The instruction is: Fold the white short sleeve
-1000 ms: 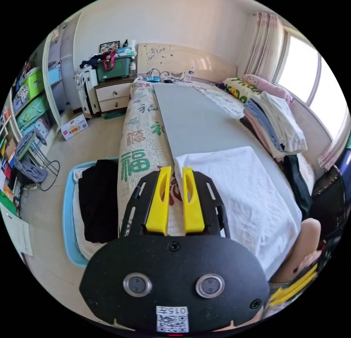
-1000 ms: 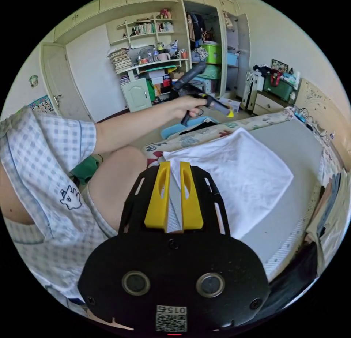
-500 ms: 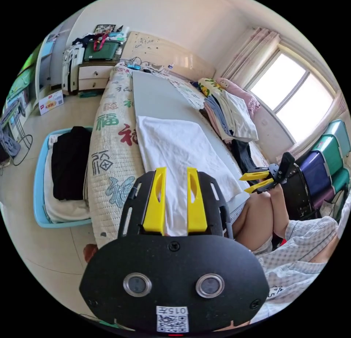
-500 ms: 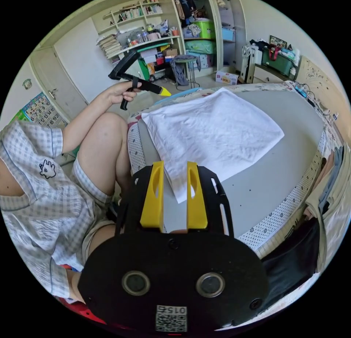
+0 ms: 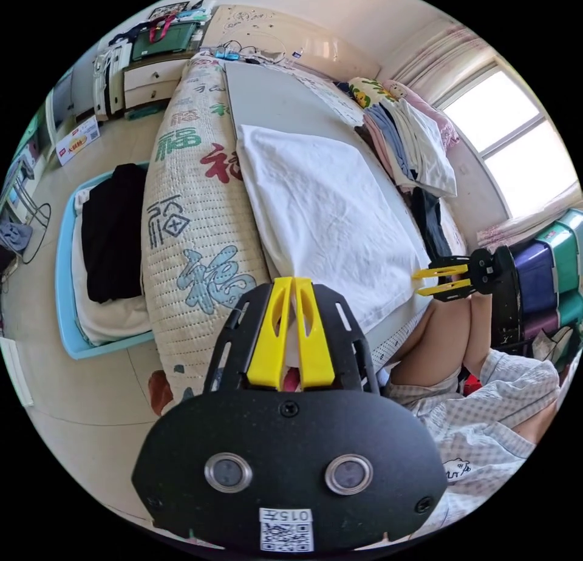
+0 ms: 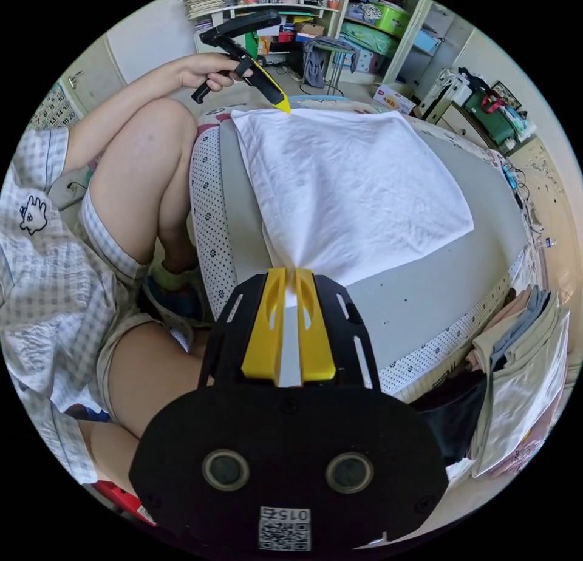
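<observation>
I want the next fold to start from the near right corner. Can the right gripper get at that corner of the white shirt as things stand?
Probably yes: the right gripper is already at that corner of the white shirt, which lies flat on the grey board, with nothing between them.

A stack of folded clothes point(image 5: 405, 137) sits along the far edge of the bed point(image 5: 194, 221). A blue basket point(image 5: 67, 318) holding dark clothing point(image 5: 112, 233) stands on the floor point(image 5: 73, 415) beside it.
</observation>
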